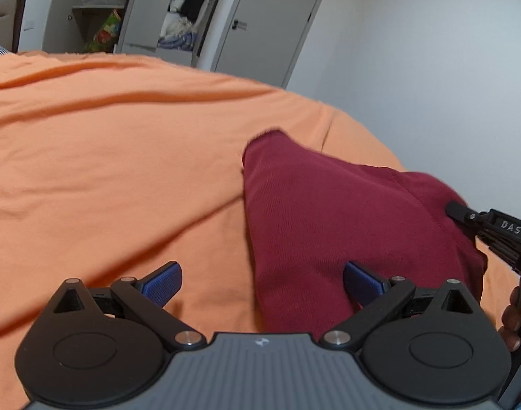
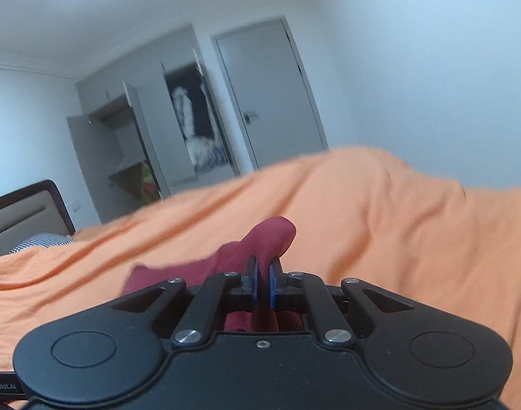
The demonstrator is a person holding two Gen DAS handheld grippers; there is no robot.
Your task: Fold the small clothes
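Observation:
A dark red garment (image 1: 329, 212) lies bunched on the orange bed sheet (image 1: 123, 153). My left gripper (image 1: 262, 283) is open, its blue pads wide apart; the garment's near edge runs between them, touching neither. In the left wrist view my right gripper (image 1: 457, 210) pinches the garment's right side, with a hand (image 1: 515, 317) holding it. In the right wrist view my right gripper (image 2: 263, 273) is shut on a raised fold of the red garment (image 2: 264, 242), which hangs down below the fingers.
The orange sheet (image 2: 380, 225) covers the whole bed. Behind it stand an open grey wardrobe (image 1: 178, 13) with hanging clothes, a closed grey door (image 2: 270, 99) and a white wall. A dark headboard (image 2: 24, 212) and a patterned pillow (image 2: 41, 241) are at the left.

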